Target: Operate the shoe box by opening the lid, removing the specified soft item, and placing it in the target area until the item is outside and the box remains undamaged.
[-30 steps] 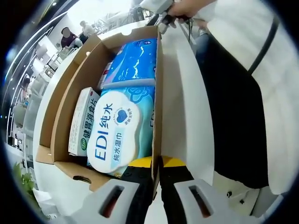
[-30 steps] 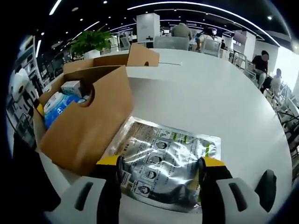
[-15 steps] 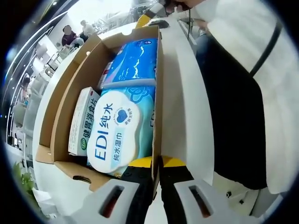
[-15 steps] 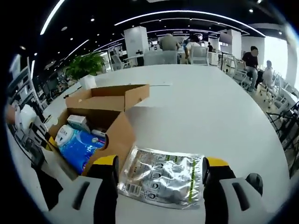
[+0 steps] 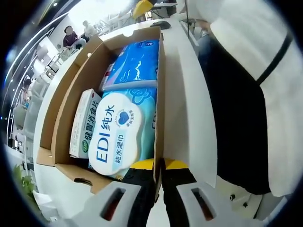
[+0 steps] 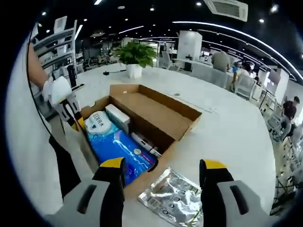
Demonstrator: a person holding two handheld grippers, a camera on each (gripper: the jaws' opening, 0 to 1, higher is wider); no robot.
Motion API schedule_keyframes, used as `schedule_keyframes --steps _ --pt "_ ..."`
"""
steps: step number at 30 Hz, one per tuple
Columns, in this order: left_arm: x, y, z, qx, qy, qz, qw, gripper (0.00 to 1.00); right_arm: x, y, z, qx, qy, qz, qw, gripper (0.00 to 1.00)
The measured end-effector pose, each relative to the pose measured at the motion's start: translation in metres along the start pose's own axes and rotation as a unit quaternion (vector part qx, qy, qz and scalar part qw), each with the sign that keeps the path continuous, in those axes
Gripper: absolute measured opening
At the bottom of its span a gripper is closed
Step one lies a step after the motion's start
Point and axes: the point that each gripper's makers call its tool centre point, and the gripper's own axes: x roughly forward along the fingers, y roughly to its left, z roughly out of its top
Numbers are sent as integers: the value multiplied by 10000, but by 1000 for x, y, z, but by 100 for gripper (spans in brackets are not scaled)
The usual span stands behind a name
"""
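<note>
Shoe box (image 6: 156,118) lies open; left gripper (image 5: 158,165) pinches its wall; right gripper (image 6: 161,170) wide, empty.

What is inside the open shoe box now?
Inside the shoe box lie a blue soft pack, an EDI wet wipes pack and a small white carton. Whatever lies underneath them is covered.

The shoe box (image 6: 156,113) is set on the table (image 6: 227,127), lid folded back. Inside it, a wet-wipes pack (image 5: 118,135) is laid beside a small carton (image 5: 83,124). A foil pouch (image 6: 177,201) is laid just outside the box.
</note>
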Motion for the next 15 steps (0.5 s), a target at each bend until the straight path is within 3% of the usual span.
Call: schedule_keyframes --steps 2,6,11,13,14,15 --pt "0 0 0 4 -2 8 10000 4 1 10 0 -252 158 264 9992 62" --pt "1 0 -2 -1 -10 26 10000 4 -4 16 13 -353 215 381 9984 55" --pt "2 0 -2 22 -28 73 10000 4 0 25 11 -850 678 696 9916 55" --pt "2 0 -3 126 -25 76 9999 4 9 33 4 -722 857 964 9890 57" --pt "3 0 -3 101 -17 81 9999 4 12 40 -5 -554 1150 1151 9851 58" --pt "3 0 -3 85 -15 79 9999 4 15 42 -5 -582 1152 1229 9840 59"
